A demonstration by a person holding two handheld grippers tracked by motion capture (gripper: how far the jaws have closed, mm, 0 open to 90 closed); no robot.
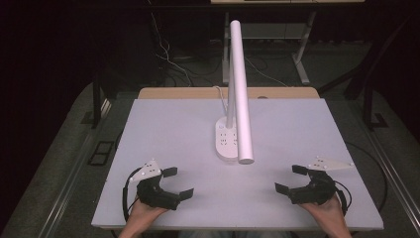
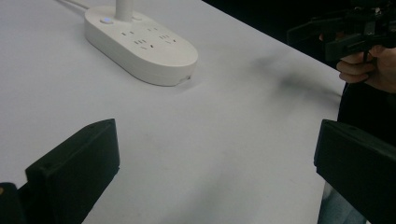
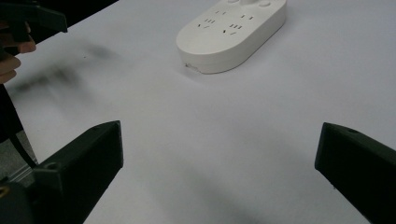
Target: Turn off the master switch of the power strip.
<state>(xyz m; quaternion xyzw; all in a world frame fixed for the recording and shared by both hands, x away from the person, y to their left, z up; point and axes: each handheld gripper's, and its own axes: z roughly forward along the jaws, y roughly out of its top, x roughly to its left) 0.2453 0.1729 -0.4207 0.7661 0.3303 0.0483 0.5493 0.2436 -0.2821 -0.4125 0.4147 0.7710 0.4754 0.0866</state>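
A white desk lamp rises from an oval white base [image 1: 226,140] with sockets on top; its long white tube [image 1: 240,94] leans over the middle of the table. The same base [image 2: 142,44] [image 3: 233,31] lies ahead in both gripper views. My left gripper [image 1: 177,182] rests near the front left of the white tabletop [image 1: 178,124], jaws wide apart with nothing between them. At the front right my right gripper [image 1: 290,178] is likewise open and empty. Each gripper points toward the lamp base and stands well short of it.
A white cord [image 1: 219,96] runs from the lamp base over the table's far wooden edge [image 1: 198,92]. Cables lie on the dark floor behind the table. Another table's leg [image 1: 303,54] stands at the back right. The other gripper [image 2: 348,32] shows far off in the left gripper view.
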